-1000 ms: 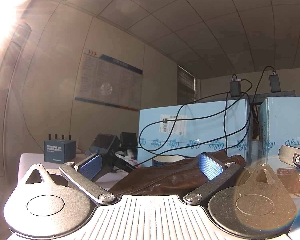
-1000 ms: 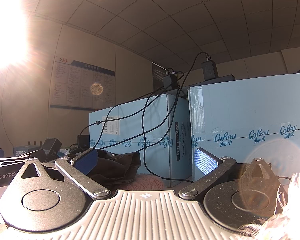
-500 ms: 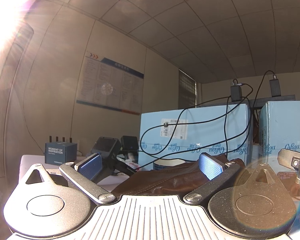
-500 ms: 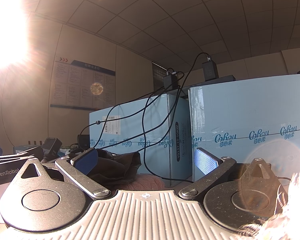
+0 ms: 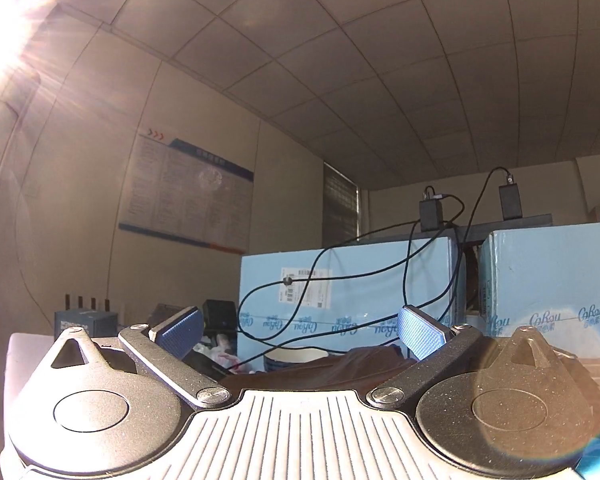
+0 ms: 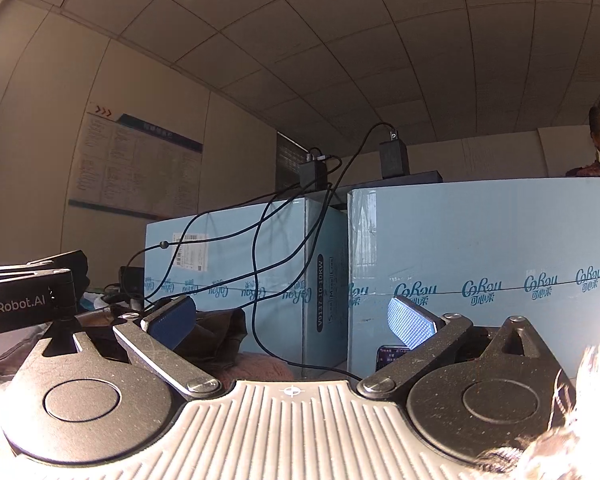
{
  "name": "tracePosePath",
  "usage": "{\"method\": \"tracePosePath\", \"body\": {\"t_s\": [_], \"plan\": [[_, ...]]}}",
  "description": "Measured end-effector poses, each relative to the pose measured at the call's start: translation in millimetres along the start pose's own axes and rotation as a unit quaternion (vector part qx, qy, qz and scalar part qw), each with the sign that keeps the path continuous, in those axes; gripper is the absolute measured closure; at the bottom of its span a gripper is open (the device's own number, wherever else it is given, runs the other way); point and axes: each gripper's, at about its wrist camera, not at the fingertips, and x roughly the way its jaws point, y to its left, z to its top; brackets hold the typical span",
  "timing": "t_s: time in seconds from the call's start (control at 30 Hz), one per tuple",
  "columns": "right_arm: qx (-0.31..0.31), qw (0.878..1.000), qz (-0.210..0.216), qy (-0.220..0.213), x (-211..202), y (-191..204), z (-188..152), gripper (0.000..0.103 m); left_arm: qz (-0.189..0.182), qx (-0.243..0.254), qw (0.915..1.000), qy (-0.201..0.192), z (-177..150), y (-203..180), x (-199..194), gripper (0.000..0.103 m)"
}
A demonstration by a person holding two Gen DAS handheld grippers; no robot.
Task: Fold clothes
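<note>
In front of the blue boxes (image 6: 480,264), a dark brown garment (image 5: 340,372) was seen lying rumpled on the desk, neither hand-held gripper (left (image 5: 298,330), right (image 6: 290,318)) grasping anything, both spread wide, so the folding's progress could not be judged.

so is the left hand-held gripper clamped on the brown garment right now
No, the left hand-held gripper stands open, its blue pads wide apart above the brown garment, gripping nothing.
</note>
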Motion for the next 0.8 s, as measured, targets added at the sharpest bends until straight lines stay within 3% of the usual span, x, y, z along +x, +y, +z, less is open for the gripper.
{"method": "tracePosePath", "body": {"t_s": [0.17,0.43,0.8], "plan": [[0.008,0.999,-0.038,-0.001,-6,-7,0,0.0,-0.029,-0.034,0.9989,-0.015,5,-12,5,0.0],[0.01,0.996,-0.094,0.0,-17,-14,1,0.0,-0.055,-0.032,0.9972,-0.039,-12,-20,2,0.0],[0.023,0.994,-0.1,0.03,-14,-18,0,0.0,-0.054,-0.064,0.9962,-0.022,-14,-9,7,0.0]]}}
